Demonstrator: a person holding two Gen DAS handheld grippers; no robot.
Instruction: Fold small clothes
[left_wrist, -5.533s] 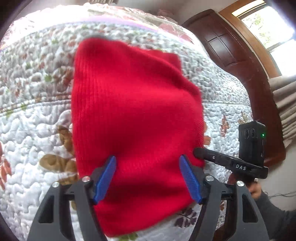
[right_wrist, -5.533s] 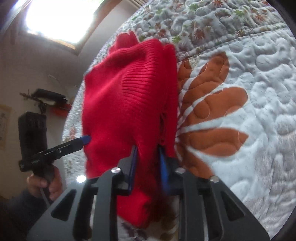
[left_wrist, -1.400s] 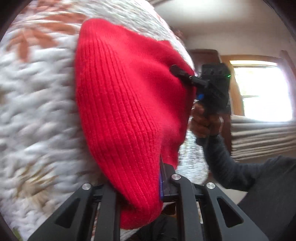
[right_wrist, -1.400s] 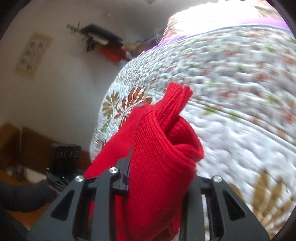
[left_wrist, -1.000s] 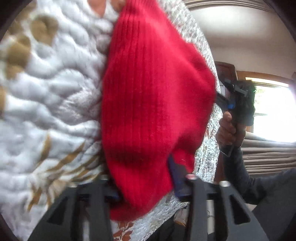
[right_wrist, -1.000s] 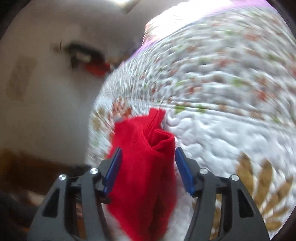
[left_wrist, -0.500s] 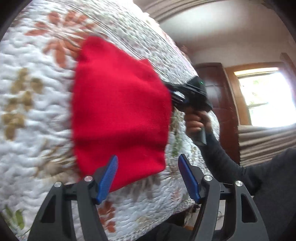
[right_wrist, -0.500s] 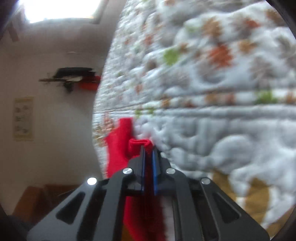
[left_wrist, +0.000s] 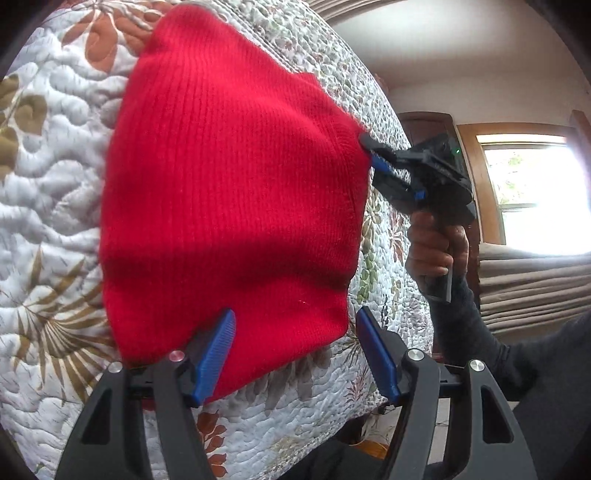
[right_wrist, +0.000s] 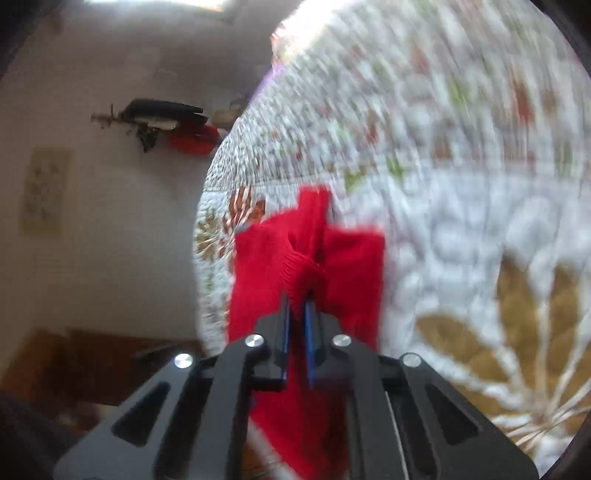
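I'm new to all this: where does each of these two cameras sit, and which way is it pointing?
Left wrist view: sits on the left gripper, looking along its open jaws at the red knit garment on the floral quilt; the right gripper, a hand and a dark sleeve show.
Right wrist view: sits on the right gripper, whose jaws pinch the garment's edge.
Both share the garment and quilt.
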